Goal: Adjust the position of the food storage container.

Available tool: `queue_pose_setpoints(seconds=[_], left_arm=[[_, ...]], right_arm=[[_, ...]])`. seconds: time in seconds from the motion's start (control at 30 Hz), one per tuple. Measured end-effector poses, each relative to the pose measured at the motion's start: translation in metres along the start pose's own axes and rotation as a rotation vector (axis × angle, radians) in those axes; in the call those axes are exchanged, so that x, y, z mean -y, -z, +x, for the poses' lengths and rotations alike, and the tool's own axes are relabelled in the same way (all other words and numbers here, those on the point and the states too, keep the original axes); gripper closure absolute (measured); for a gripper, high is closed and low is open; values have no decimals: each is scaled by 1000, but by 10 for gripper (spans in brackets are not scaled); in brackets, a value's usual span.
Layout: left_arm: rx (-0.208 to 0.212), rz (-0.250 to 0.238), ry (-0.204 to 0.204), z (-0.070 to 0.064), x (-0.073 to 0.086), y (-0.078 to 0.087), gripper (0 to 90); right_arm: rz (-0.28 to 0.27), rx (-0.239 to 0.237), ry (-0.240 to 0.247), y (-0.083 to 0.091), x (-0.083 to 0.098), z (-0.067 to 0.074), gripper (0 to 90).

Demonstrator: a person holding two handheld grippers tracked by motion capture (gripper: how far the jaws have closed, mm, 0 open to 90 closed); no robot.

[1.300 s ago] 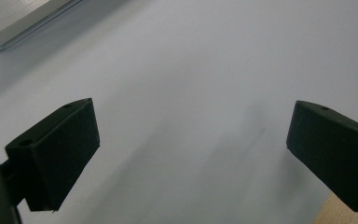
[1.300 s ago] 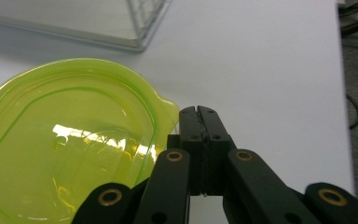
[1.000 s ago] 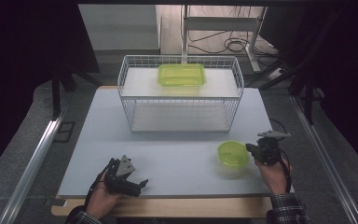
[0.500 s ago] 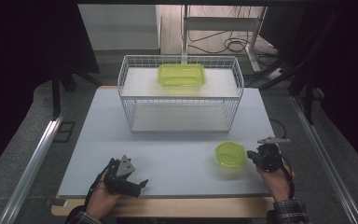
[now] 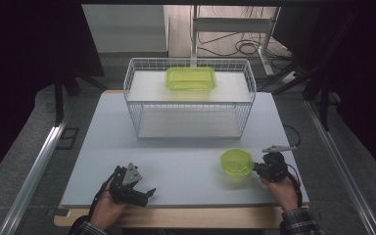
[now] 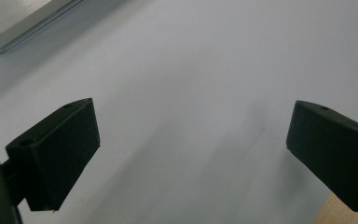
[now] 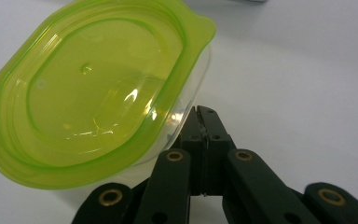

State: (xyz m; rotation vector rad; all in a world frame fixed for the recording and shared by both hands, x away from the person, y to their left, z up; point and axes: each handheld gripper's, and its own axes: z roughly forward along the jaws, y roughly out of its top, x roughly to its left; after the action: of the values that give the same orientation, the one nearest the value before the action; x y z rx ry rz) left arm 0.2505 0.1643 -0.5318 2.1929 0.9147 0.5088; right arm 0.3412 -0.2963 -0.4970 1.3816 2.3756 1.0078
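Observation:
A round clear container with a yellow-green lid (image 5: 236,161) (image 7: 93,93) rests on the white table (image 5: 176,161) at the front right. My right gripper (image 5: 257,168) (image 7: 201,113) lies low just to its right. Its jaws are pressed together, and their tips sit under the lid's rim against the clear wall, with nothing seen between them. At the front left my left gripper (image 5: 142,193) (image 6: 191,144) rests on the table in a hand, with its jaws wide apart over bare tabletop. A rectangular container with a yellow-green lid (image 5: 191,78) sits on the top shelf of a white wire basket (image 5: 132,115).
The wire basket stands at the back middle of the table and its lower shelf holds nothing. A wooden strip (image 5: 186,218) runs along the table's front edge. Metal rails (image 5: 34,171) flank the table on both sides, and cables lie on the floor beyond.
The right gripper has come down from a raised position to table level, right beside the round container. The left gripper has stayed where it was.

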Motion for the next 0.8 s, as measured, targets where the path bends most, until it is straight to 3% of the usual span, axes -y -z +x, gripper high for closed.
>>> queue_pose_setpoints(seconds=[0.8], left_arm=[[1,6,-13,-1,-1,-1,25]], right_arm=[[20,-205,63,-48,-24,63,892]])
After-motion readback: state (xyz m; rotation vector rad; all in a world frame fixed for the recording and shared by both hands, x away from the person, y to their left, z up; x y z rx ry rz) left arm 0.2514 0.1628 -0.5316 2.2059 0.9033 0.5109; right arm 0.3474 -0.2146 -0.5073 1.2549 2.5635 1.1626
